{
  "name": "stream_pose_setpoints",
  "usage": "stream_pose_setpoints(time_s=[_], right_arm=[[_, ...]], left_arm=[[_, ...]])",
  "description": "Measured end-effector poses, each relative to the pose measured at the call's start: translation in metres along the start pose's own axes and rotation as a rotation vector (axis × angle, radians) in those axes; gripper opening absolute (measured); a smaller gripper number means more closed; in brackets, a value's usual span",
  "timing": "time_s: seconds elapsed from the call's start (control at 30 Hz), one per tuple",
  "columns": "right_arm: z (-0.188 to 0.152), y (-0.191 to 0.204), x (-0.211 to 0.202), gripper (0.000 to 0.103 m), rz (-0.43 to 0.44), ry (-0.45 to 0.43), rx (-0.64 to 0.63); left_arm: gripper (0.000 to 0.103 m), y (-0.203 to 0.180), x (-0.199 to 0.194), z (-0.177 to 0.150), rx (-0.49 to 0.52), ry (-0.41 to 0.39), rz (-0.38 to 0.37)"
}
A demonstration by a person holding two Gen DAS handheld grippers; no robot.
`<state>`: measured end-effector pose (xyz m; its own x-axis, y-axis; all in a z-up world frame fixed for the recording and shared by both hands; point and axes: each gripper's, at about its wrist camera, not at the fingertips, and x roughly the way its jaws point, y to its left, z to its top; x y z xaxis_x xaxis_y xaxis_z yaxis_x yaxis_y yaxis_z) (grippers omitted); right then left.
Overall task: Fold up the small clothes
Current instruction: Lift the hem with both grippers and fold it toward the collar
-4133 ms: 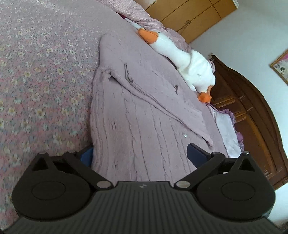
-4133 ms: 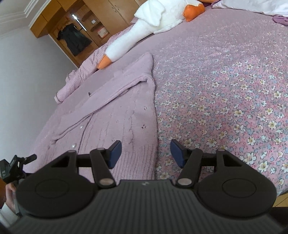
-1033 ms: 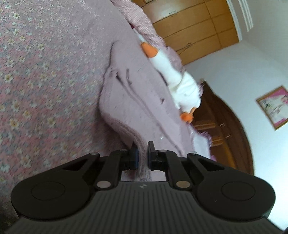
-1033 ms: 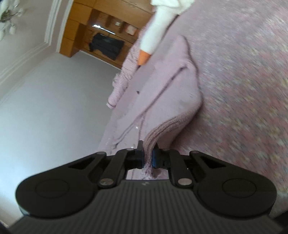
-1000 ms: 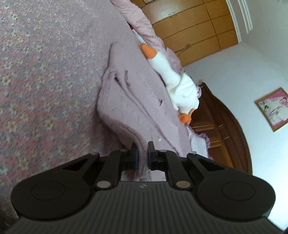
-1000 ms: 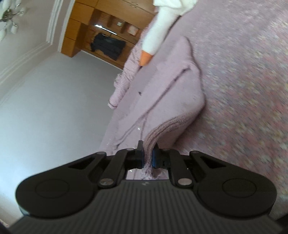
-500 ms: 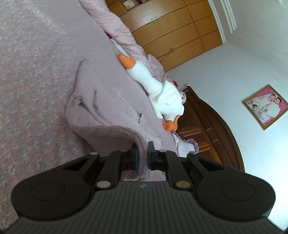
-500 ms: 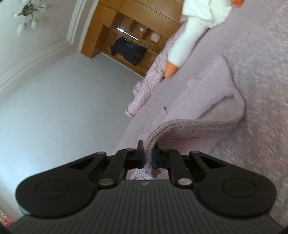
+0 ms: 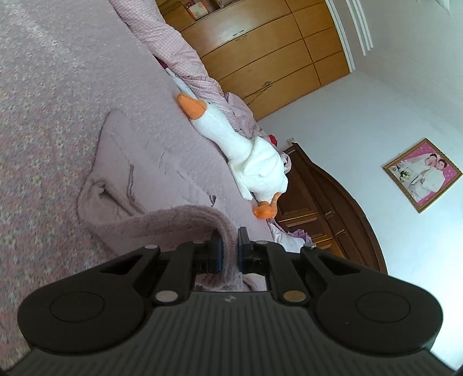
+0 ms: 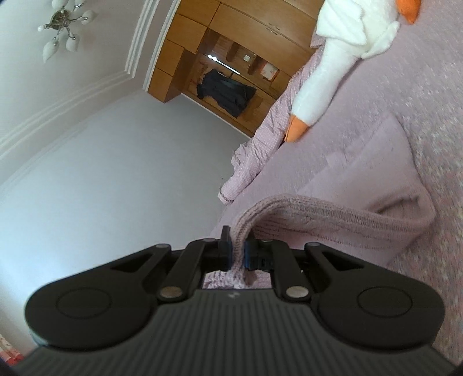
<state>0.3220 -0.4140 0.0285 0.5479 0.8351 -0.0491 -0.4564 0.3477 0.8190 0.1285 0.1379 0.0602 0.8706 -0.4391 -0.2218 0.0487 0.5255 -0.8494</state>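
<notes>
Since the frame 4.1 s ago, both grippers have closed on the cardigan hem and raised it off the bed; then, the jaws stood wide apart over the flat garment. Since 0.5 s ago, the lifted hem arches further over the body of the garment.

Left gripper (image 9: 229, 248): jaws nearly closed, clamping the ribbed hem of the cardigan (image 9: 150, 173). From the jaws the knit curves away toward 10 o'clock and drops to the rest of the garment, which lies on the bed (image 9: 43, 86).

Right gripper (image 10: 238, 251): jaws nearly closed, clamping the other end of the hem. The cardigan (image 10: 376, 162) runs from the jaws toward 3 o'clock, then folds back onto its lower layer.

Count: one cardigan, lilac cable knit, partly raised and partly flat on the floral bedspread. One goose (image 9: 246, 150), a white plush toy with orange beak and feet, lies beyond the cardigan toward 1 o'clock in the left view. One framed photo (image 9: 422, 175) hangs on the wall at 3 o'clock. One chandelier (image 10: 62, 26) shows at 10 o'clock in the right view. One wardrobe (image 9: 269, 49) stands at 12 o'clock.

Writing: none legible. A small logo mark sits on each gripper body; it cannot be read.
</notes>
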Motion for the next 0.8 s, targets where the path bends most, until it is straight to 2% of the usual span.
stream_pose_setpoints(time_s=[0.2,0.37,0.53,0.7,0.8], right_arm=[[0.022,-0.002,0.017,0.011,0.007,-0.042,-0.027],[0.043,-0.009,0.037,0.011,0.013,-0.043,-0.066],[0.069,-0.021,0.06,0.011,0.001,-0.059,-0.108],[0.095,-0.046,0.078,0.011,-0.018,-0.127,-0.097],[0.107,-0.062,0.089,0.011,-0.067,-0.149,-0.089]], left_arm=[[0.011,-0.007,0.021,0.019,0.034,-0.005,-0.008],[0.011,-0.012,0.046,0.042,0.066,-0.022,-0.012],[0.011,-0.014,0.076,0.066,0.08,-0.069,-0.009],[0.011,-0.007,0.106,0.094,0.113,-0.132,0.006],[0.011,0.009,0.122,0.109,0.101,-0.156,0.023]])
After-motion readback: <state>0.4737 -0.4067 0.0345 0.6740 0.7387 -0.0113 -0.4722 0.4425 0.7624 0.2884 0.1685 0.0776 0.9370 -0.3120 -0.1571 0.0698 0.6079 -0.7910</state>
